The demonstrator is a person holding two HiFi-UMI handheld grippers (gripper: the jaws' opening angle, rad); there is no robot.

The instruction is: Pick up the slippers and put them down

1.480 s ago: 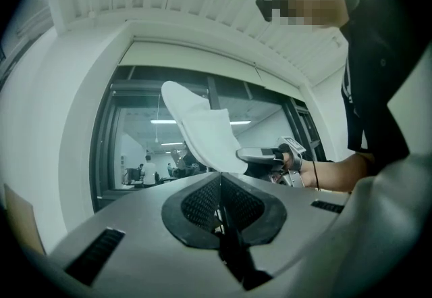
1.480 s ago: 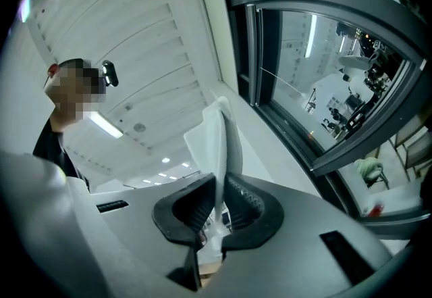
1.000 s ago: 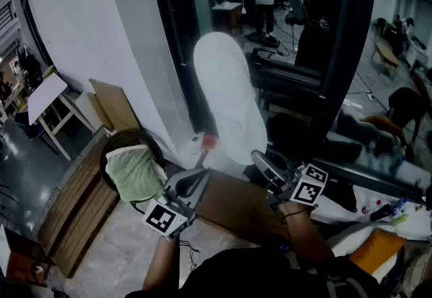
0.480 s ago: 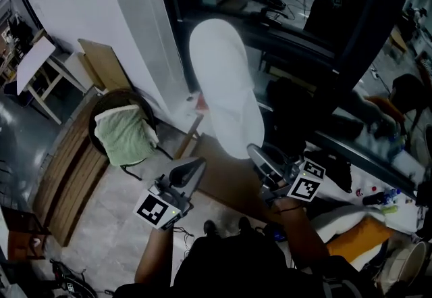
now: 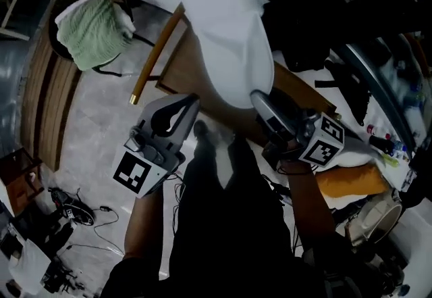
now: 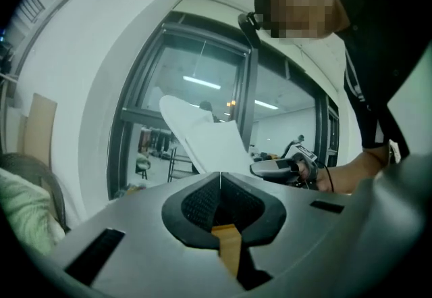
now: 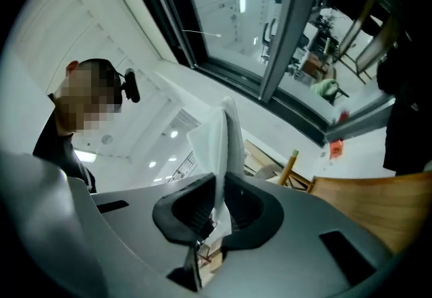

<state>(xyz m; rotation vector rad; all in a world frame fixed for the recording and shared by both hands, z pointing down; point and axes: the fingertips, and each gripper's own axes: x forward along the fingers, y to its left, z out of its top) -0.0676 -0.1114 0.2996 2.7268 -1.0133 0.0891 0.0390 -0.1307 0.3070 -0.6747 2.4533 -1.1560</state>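
Grips white slipper (image 5: 223, 26) at its lower edge with right hand-held gripper (image 5: 260, 97), pinch on the thin rim leaving it standing upright in the air, clear of the floor (image 5: 101, 121), likely ready for setting down. Shows left hand-held gripper (image 5: 186, 105) clenched, empty, just beside.

Readable text: none in any view.
Left marker (image 5: 138, 174), on the cube of the left gripper (image 5: 190, 102): a pattern of black and white squares, no letters or digits.
Right marker (image 5: 325, 144), on the cube of the right gripper (image 5: 260, 96): the same kind of pattern, no letters or digits.
Red tag (image 7: 335, 148) below the window frame: too small to read.
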